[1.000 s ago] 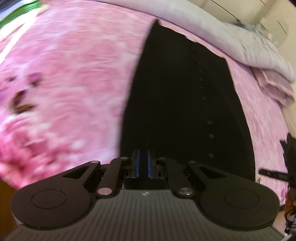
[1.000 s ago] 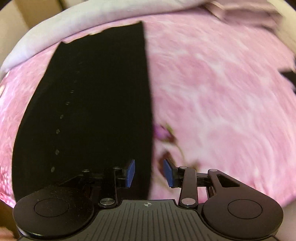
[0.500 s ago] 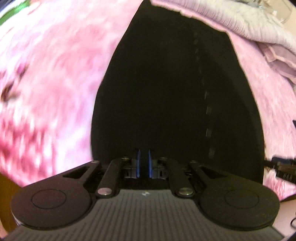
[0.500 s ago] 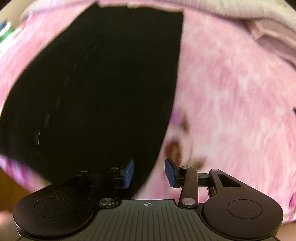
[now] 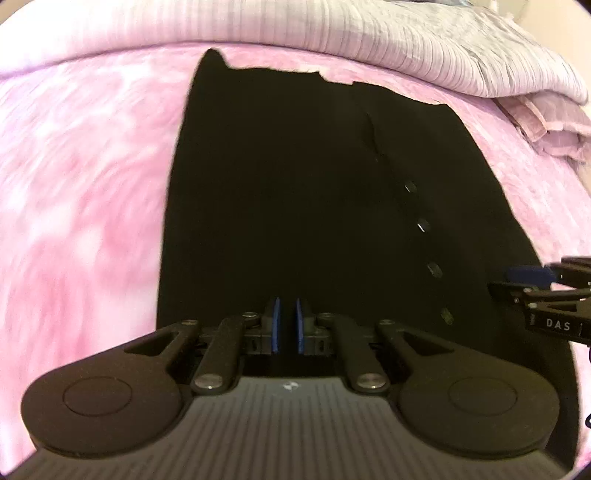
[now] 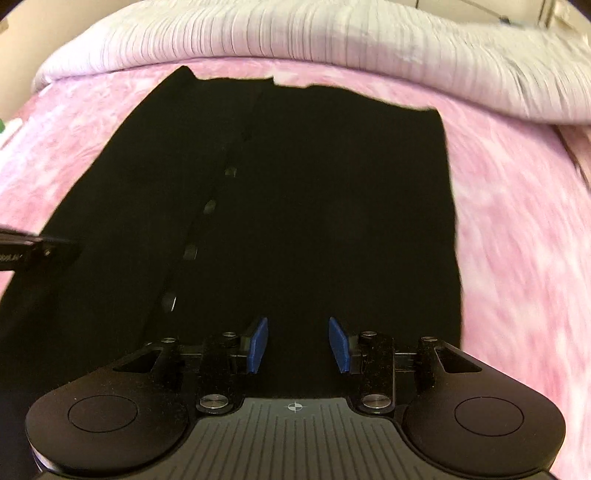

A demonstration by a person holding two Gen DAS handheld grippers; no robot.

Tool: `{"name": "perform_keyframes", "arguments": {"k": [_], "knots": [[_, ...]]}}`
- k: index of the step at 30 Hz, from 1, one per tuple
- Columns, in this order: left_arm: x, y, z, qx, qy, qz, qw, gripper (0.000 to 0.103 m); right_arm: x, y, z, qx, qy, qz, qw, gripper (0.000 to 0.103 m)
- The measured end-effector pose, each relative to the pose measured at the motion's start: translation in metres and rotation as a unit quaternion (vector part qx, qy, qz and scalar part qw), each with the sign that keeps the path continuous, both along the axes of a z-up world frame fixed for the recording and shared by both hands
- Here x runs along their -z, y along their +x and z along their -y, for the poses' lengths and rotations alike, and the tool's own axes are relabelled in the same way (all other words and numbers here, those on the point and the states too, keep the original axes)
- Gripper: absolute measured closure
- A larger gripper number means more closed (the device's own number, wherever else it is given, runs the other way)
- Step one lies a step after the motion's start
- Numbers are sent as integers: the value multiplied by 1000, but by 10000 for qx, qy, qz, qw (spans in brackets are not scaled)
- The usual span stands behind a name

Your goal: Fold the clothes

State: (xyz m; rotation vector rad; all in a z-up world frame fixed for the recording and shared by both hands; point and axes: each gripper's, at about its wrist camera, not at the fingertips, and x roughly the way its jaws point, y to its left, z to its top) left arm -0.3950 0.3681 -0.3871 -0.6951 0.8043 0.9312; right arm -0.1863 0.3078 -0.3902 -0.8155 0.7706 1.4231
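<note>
A fluffy pink blanket point(image 5: 81, 192) covers a bed. A black buttoned garment point(image 5: 295, 192) lies flat on it. Above its near edge, the left gripper point(image 5: 287, 325) is closed and empty; the right gripper point(image 6: 298, 345) gapes, holding nothing.

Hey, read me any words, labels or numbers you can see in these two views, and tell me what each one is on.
"DAS": white letters on the right tongs, at the left view's edge.
White lettering on the left tongs, at the right view's edge: too blurred to read.
Black garment, pink blanket, white duvet: no text.
</note>
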Motion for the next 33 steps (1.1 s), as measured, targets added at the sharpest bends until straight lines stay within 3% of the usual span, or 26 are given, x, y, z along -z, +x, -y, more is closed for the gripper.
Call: {"name": "perform_keyframes", "arguments": {"k": [9, 16, 21, 24, 26, 28, 30, 33], "knots": [[14, 37, -96, 23, 441, 122, 9989, 98, 28, 26, -116, 506, 475, 88, 9976, 61], [22, 75, -182, -147, 656, 158, 9976, 101, 28, 65, -205, 519, 699, -185, 9960, 47], [8, 82, -198, -159, 787, 56, 9968, 99, 11, 68, -217, 461, 725, -132, 9962, 47], [-5, 70, -178, -63, 710, 357, 9968, 96, -6, 71, -186, 197, 674, -58, 9975, 47], [2, 67, -167, 42, 617, 237, 9978, 96, -9, 78, -159, 68, 591, -187, 9981, 47], [18, 68, -163, 127, 533, 1, 9985, 96, 6, 86, -161, 199, 443, -178, 9987, 47], [26, 68, -174, 120, 791, 46, 9968, 96, 23, 105, -177, 509, 348, -123, 9980, 47], [26, 79, -206, -7, 936, -6, 9956, 97, 25, 135, -204, 819, 647, -516, 9932, 44]]}}
